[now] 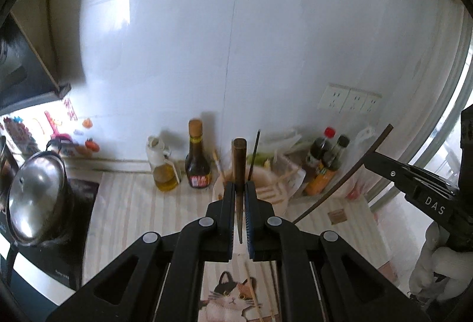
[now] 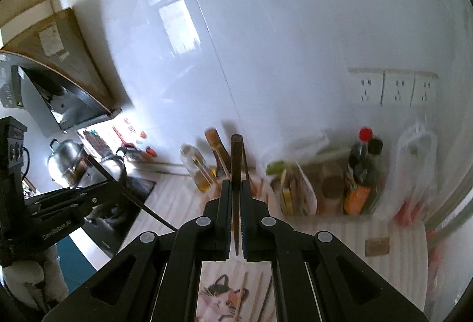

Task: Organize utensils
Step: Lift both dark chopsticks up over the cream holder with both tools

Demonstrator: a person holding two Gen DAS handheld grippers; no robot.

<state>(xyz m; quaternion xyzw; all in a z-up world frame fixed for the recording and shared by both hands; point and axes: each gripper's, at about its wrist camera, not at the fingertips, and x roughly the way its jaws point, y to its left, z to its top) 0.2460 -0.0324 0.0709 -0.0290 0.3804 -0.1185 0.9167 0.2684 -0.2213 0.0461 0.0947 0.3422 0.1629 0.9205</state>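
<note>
My left gripper (image 1: 239,186) is shut on a dark brown chopstick (image 1: 239,156), seen almost end-on and pointing up past the fingertips. My right gripper (image 2: 235,184) is shut on a second dark chopstick (image 2: 236,156) in the same way. Each gripper shows in the other's view: the right gripper (image 1: 369,156) at the right with its long chopstick (image 1: 340,180) slanting down-left, the left gripper (image 2: 118,184) at the left with its chopstick (image 2: 142,203) slanting down-right. Under both lies a cat-print mat (image 1: 227,295) with several loose chopsticks (image 1: 253,289) on it.
A pale pink dish (image 1: 275,195) with light chopsticks stands behind the left gripper. Along the white wall are an oil bottle (image 1: 165,171), a dark sauce bottle (image 1: 197,162), more bottles (image 1: 322,162) and plastic bags (image 2: 414,168). A steel pot (image 1: 35,197) sits on the stove at left. Wall sockets (image 2: 393,87) are at right.
</note>
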